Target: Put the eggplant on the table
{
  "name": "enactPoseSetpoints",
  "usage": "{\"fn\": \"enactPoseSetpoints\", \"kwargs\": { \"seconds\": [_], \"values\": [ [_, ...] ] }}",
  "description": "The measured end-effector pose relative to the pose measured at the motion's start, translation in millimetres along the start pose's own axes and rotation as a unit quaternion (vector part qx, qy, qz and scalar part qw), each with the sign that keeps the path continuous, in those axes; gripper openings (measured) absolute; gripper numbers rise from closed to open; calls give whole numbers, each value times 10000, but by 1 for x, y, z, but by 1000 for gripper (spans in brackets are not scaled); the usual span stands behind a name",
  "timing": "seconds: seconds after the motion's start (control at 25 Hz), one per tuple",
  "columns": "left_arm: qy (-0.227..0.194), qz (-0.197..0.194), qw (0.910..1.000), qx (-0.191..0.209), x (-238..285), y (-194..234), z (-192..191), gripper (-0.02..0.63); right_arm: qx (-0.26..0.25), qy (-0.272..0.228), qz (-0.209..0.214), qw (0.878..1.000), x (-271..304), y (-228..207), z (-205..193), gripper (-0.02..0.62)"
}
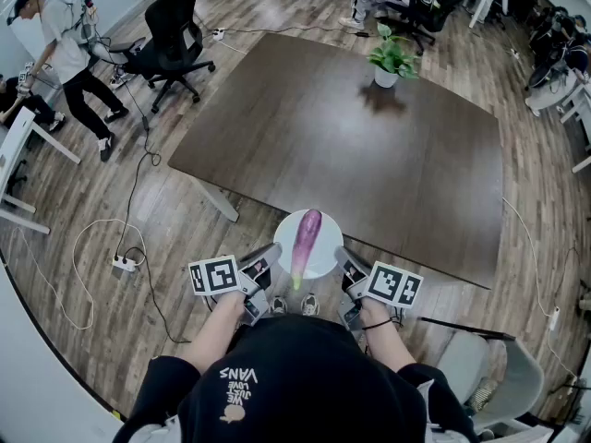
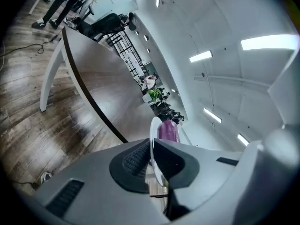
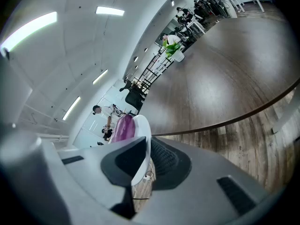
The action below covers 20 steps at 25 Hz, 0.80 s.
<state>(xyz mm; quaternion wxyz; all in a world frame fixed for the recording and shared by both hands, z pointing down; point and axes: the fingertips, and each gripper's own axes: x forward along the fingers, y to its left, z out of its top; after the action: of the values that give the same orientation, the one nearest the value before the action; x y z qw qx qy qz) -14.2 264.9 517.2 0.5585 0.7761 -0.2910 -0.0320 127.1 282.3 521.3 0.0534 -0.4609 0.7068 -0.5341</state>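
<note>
Purple eggplant [image 1: 307,238] lying lengthwise on a round white plate [image 1: 323,261], seen from above. Green stem end poking past the plate's near rim toward the wearer, darker tip pointing toward the counter [image 1: 369,155].

Plate held in the air at the counter's near edge, far rim meeting that edge in the head view, the rest over the wooden floor [image 1: 111,321].

On the plate's left rim, left hand-held gripper [image 1: 275,250] clenched; on the right rim, right hand-held gripper [image 1: 340,255] clenched. Thin white rim pinched between the pads in both gripper views.

Eggplant midway between the two hand-held grippers, touching neither, just beyond each pair of jaws.

Potted plant [image 1: 390,58] standing near the counter's far edge. Black office chair [image 1: 175,35] and a standing person [image 1: 60,58] beyond the far left corner.
</note>
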Motion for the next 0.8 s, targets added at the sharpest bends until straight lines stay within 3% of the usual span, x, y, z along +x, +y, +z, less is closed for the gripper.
{"fn": "enactPoseSetpoints", "kwargs": {
  "seconds": [0.8],
  "values": [
    [26,-6,10000,43,-2,9,10,25,-93,4,-2,10000,14,4,0,34]
  ]
}}
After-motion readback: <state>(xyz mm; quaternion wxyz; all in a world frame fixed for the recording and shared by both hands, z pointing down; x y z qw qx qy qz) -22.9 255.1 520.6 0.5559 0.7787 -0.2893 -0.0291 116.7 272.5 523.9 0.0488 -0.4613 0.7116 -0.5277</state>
